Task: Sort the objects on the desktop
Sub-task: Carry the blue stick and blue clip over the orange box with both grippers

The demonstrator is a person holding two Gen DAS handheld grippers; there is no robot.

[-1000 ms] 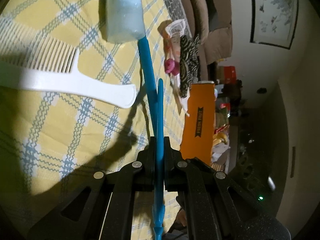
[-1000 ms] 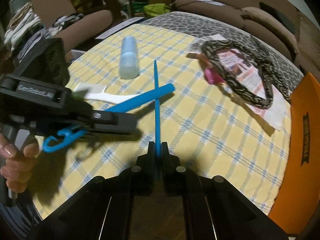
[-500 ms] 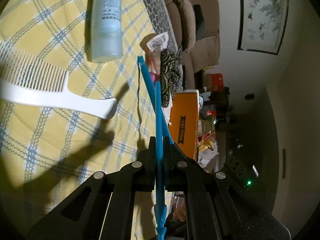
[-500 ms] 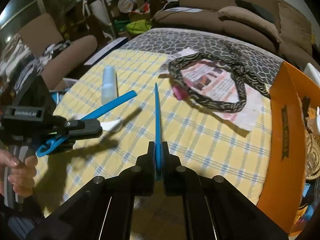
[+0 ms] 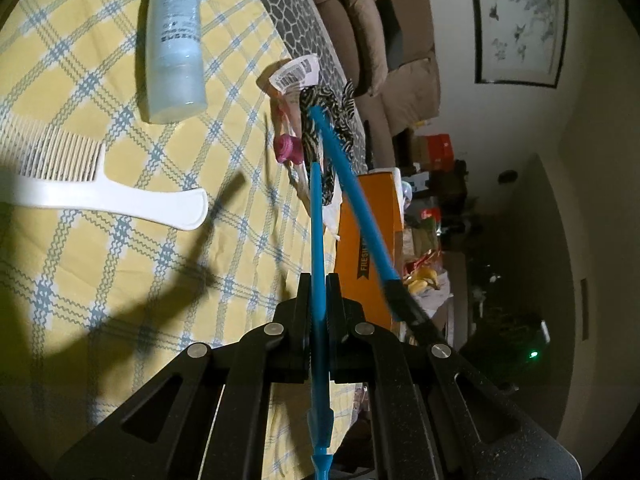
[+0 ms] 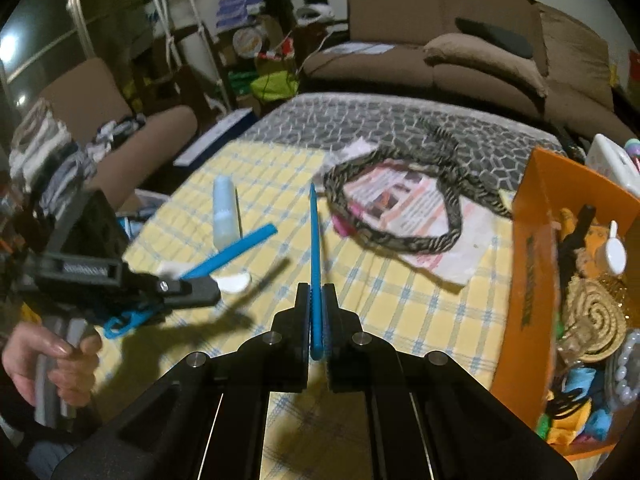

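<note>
My left gripper [image 5: 318,280] is shut on a thin blue plastic stick [image 5: 316,220] and holds it above the yellow checked cloth [image 5: 100,240]. My right gripper [image 6: 317,292] is shut on a second blue stick [image 6: 314,240], also lifted; that stick also shows in the left wrist view [image 5: 352,192]. The left gripper with its stick [image 6: 232,254] shows at the left of the right wrist view. A white comb [image 5: 100,196], a pale bottle [image 5: 174,40], a pink small item [image 5: 286,148] and a zebra-patterned headband [image 6: 400,196] lie on the cloth.
An orange box [image 6: 532,280] full of small items stands at the table's right edge. A printed paper [image 6: 420,200] lies under the headband. Brown sofas [image 6: 460,56] stand behind the table, and a chair with clothes [image 6: 80,152] at the left.
Both grippers have lifted higher and tilted up with their blue sticks. The right gripper has moved right, so the orange box's inside now shows.
</note>
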